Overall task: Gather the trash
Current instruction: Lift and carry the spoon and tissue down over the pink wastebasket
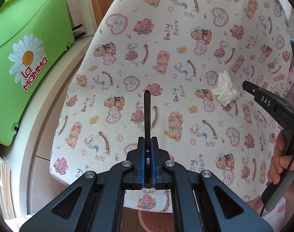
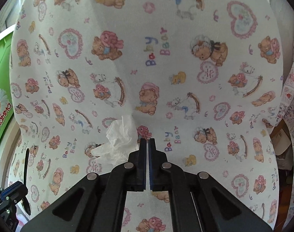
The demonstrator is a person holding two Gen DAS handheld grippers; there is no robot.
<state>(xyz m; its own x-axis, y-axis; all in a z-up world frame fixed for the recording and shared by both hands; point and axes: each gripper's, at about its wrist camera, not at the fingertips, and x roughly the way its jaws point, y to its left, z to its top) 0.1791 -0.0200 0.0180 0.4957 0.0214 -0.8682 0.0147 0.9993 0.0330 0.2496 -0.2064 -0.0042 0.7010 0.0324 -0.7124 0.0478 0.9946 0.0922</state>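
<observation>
My left tongs pinch a black spoon, bowl mostly hidden, while my right tongs, pressed together, sit just beside the crumpled white tissue on the bear-print tabletop.

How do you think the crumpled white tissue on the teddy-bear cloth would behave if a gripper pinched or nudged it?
The crumpled tissue looks thin and loosely wadded, so it would probably squash flat under a pinch. Seemingly very light, it would likely slide or tumble when nudged. The patterned cloth beneath may wrinkle along.
</observation>
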